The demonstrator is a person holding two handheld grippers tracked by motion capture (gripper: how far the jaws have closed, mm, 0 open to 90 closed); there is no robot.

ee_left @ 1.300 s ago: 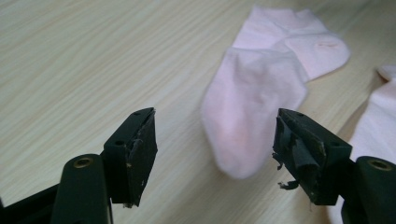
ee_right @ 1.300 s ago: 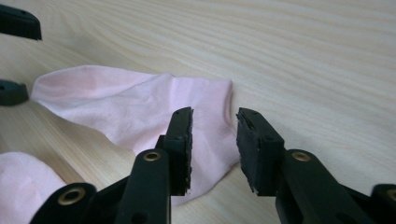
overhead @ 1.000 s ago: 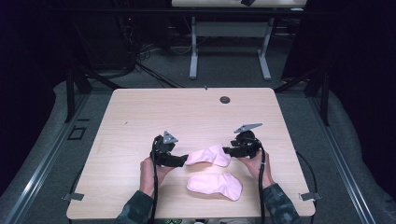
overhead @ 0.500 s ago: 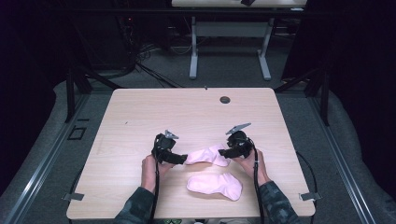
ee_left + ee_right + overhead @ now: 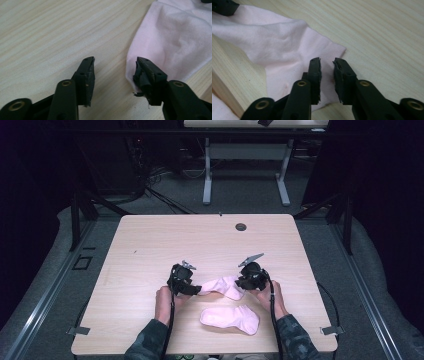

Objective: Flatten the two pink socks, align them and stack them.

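Sock of pale pink knit cotton (image 5: 223,286), the farther of two, lies flat on the light wood-grain bench (image 5: 150,245) with its long axis running across, between the two hands. Left gripper (image 5: 191,288) sits at one end of it, right gripper (image 5: 240,283) at the other; both are equally near.

- Left gripper view: the sock (image 5: 175,37) lies to the right of the fingers (image 5: 87,75). One finger rests on bare wood, the other on the very edge of the cloth. Jaws have just been closing and stand part-way in, with a clear gap; nothing pinched yet, only the hem's edge between them.
- Right gripper view: the sock (image 5: 282,42) spreads ahead and to the left. The fingers (image 5: 315,77) straddle a corner of the cuff end, jaws just drawn in to a narrow slit. Cloth lies under the gap; whether the pads actually press on it cannot be told.
- Fabric: thin, soft, finely ribbed, with slack folds near the middle. It looks likely to bunch if dragged.
- Second pink sock (image 5: 230,319) lies nearer the person, apart from the first and untouched.

Judgement: the coming move turns on both ends being nipped so the sock can be lifted along its length.
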